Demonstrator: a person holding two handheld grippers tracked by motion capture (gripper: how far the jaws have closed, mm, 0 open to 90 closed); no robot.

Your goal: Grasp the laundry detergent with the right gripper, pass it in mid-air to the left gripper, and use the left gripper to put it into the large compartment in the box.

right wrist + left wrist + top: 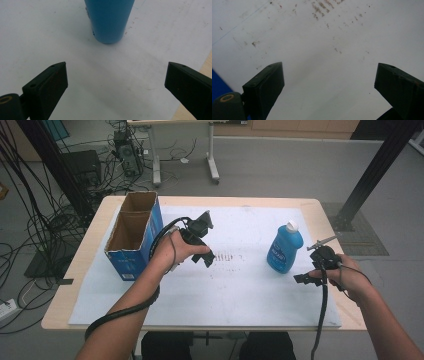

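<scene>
Right gripper [116, 82]: jaws standing wide apart, gripping nothing, facing the bottle.
Left gripper [329, 85]: jaws gaping wide, empty, hovering over white sheet [240, 290].
Blue plastic bottle with white cap [285, 248]: standing upright near right gripper.
Blue cardboard box [134, 236]: sitting open, far left.

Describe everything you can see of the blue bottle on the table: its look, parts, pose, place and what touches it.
The blue bottle looks like glossy plastic, with a rounded body, a white cap on top and a darker blue label whose print is too small to read. It stands upright, capped, on the white sheet at the table's right side. Nothing but the sheet touches it. The right gripper sits just beside it with jaws wide apart, aimed at its base, which the right gripper view shows ahead.
</scene>
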